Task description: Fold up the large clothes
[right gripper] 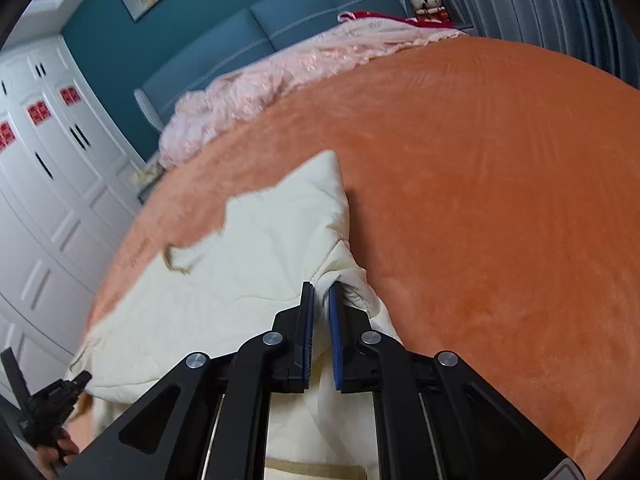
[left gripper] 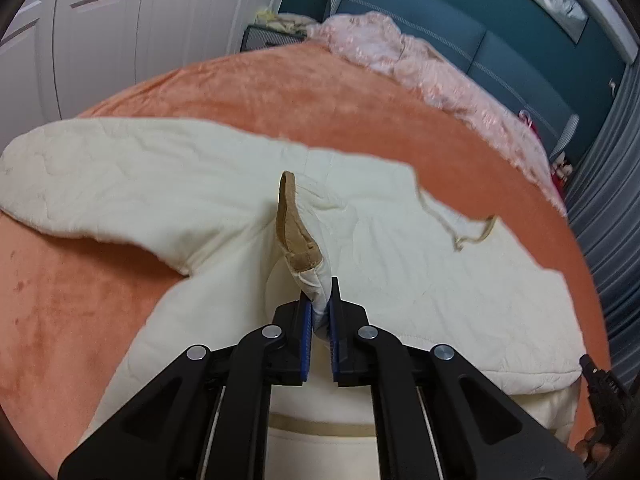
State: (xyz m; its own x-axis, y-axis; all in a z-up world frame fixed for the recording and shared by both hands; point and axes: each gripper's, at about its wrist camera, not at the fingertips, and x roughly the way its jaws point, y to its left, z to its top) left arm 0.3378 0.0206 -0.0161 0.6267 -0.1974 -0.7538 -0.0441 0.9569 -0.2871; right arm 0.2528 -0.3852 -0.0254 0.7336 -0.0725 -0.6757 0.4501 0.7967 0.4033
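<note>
A cream quilted jacket (left gripper: 224,196) lies spread on the orange bedspread (left gripper: 320,100), one sleeve stretched to the left. My left gripper (left gripper: 320,304) is shut on a raised fold of the jacket with a tan trim strip (left gripper: 290,220) standing up beyond the fingertips. In the right wrist view the same cream jacket (right gripper: 256,248) lies at the left of the orange bedspread (right gripper: 500,200). My right gripper (right gripper: 322,292) is shut on a bunched fold at the jacket's right edge. A tan drawstring (left gripper: 476,236) trails near the hood area.
A pink lace coverlet (left gripper: 420,60) is heaped along the head of the bed against the blue padded headboard (right gripper: 248,44). White wardrobe doors (right gripper: 52,168) stand at one side, grey curtains (right gripper: 540,4) at the other. A plush toy (right gripper: 428,4) sits by the headboard.
</note>
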